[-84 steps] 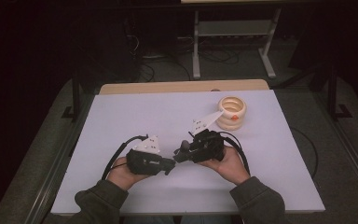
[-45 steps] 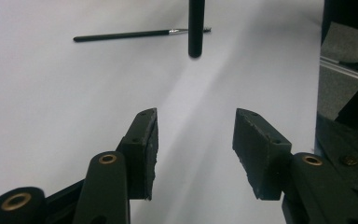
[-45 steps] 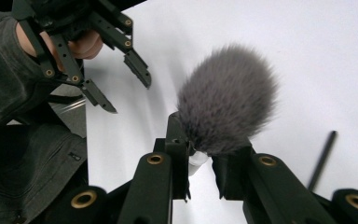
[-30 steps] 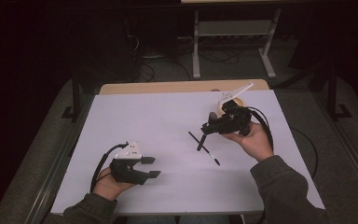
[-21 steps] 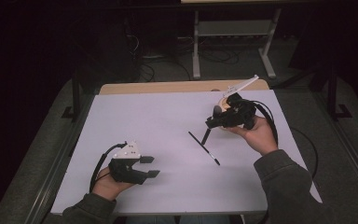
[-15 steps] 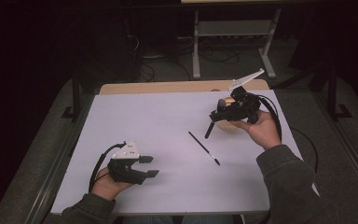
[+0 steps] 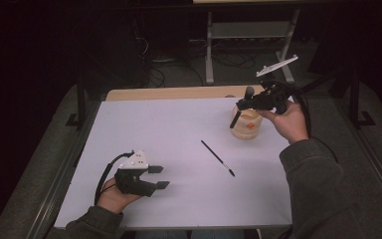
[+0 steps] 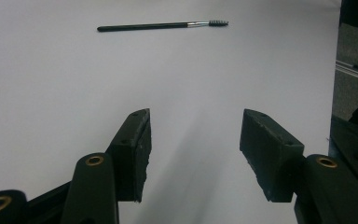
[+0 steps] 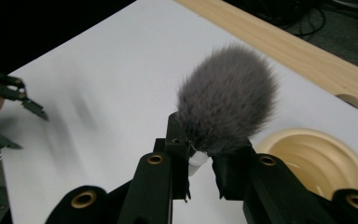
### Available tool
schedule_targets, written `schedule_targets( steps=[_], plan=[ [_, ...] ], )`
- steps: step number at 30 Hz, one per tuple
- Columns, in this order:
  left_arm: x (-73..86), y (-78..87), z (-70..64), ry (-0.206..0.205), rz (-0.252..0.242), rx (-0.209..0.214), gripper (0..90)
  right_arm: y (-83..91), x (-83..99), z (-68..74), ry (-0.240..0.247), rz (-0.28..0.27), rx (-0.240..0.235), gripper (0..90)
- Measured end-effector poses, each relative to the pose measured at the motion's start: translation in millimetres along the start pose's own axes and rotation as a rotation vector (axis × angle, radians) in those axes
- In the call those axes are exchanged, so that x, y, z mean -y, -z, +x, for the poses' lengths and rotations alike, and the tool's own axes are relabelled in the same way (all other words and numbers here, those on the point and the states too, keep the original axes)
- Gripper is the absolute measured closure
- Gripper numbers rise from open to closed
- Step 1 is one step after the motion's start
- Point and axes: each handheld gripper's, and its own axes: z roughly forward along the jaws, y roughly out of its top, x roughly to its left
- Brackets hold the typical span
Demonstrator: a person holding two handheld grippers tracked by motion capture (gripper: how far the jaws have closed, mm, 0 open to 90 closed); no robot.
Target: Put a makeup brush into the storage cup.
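My right gripper (image 7: pixel 242 104) is held up at the back right, shut on a powder brush (image 9: pixel 226 98) with a fluffy grey head. The brush's dark handle (image 7: pixel 235 119) hangs down in front of a cream round pot (image 7: pixel 247 125). The pot's open mouth (image 9: pixel 317 161) sits just right of the jaws. A thin black brush (image 7: pixel 218 158) with a small bristle tip lies flat on the white table top (image 7: pixel 169 129), also ahead of my left gripper (image 8: pixel 193 126) as the thin brush (image 8: pixel 163 26). That left gripper (image 7: pixel 160 177) rests open at the front left with nothing between its jaws.
A wooden strip (image 7: pixel 179 93) runs along the table's back edge, with a round hole (image 9: pixel 353 101) near the pot. A grey metal stand (image 7: pixel 248 30) and cables stand on the floor behind. Dark floor borders both table sides.
The right gripper has carried the powder brush from mid-table up and back to the right, over the pot. The left gripper and the thin brush have stayed put over the last second.
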Motion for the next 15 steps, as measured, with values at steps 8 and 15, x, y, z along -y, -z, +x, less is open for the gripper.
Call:
schedule_targets(
  steps=[8,15],
  plan=[
    [-1.1,1.3,0.5,0.001,-0.008,0.002,42.9,5.1,-10.0,-12.0,-0.036,-0.009,0.051,76.1],
    [-1.5,2.6,-0.7,0.008,-0.02,0.002,42.9,8.8,-12.5,-24.9,-0.075,-0.008,0.097,76.1]
  ],
)
